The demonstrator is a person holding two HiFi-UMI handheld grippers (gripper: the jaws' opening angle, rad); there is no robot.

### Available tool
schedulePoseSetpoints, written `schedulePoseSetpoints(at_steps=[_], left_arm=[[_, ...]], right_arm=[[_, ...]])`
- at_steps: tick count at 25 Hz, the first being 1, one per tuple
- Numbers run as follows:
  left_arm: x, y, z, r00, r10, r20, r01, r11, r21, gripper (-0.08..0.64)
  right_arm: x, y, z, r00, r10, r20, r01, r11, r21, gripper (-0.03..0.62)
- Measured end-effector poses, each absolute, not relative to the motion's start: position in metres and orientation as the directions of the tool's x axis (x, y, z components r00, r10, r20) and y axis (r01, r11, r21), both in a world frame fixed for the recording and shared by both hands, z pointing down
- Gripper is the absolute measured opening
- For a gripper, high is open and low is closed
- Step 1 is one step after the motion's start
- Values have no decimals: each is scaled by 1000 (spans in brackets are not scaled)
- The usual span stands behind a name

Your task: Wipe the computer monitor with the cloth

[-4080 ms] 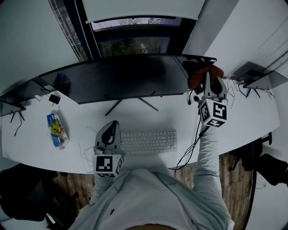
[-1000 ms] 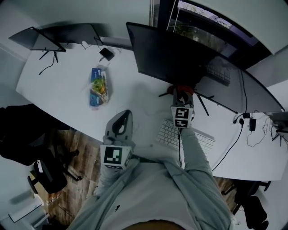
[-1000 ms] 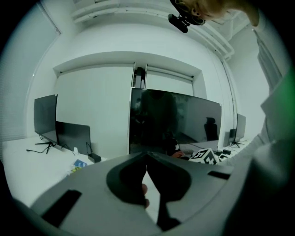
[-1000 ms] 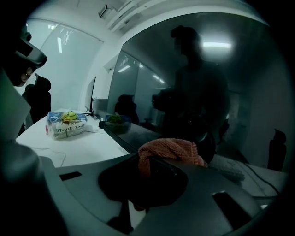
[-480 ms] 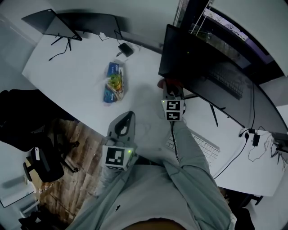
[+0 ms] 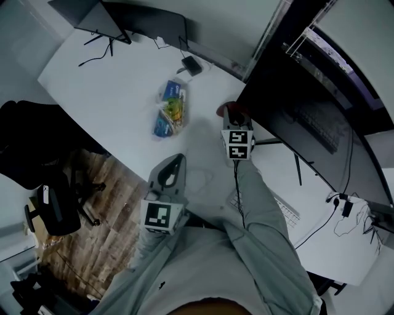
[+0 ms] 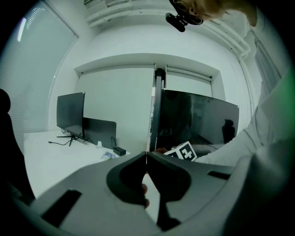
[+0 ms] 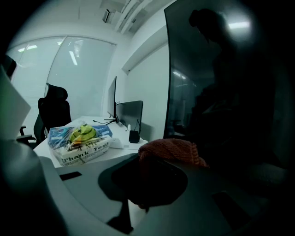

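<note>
Cloth (image 6: pixel 225 110), where is it?

me: Clamped in my right gripper (image 6: pixel 232 114). In the right gripper view the orange-red knit wad (image 8: pixel 173 152) bulges up out of the jaws, which are closed on it.

And relative to the monitor?

me: At the lower left corner of the monitor (image 6: pixel 308 111). From the head view the cloth sits just at that edge of the dark screen. In the right gripper view the screen (image 8: pixel 221 73) fills the right side just behind the cloth. I can't tell whether they touch.

Left side?

me: My left gripper (image 6: pixel 176 160) is low over the near edge of the white desk (image 6: pixel 104 80), well apart from the monitor. Its jaws are together, tips meeting (image 7: pixel 146 156), with nothing between them. That view looks across to the monitor (image 7: pixel 198 115) and the marker cube on the right gripper.

Anything else on the desk?

me: A snack packet (image 6: pixel 170 115) lies left of the cloth, near but apart; it is close in the right gripper view (image 8: pixel 80 143). There is a black adapter (image 6: pixel 191 64) beyond it, two more monitors (image 6: pixel 138 18) at the far end, and part of a keyboard (image 6: pixel 287 210) right of my right arm.
</note>
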State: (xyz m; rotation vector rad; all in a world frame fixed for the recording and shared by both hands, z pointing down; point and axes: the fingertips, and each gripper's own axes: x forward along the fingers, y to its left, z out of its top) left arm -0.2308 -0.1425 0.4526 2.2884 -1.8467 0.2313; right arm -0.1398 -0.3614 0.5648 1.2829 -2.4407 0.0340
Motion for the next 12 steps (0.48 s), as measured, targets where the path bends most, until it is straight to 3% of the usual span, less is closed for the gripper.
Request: schedulePoseSetpoints(at_steps=[12], left_arm=[[-223, -141, 435, 230, -955, 190, -973, -225, 49, 20]], right_arm=[[-139, -362, 510, -496, -826, 266, -829, 542, 137, 48]])
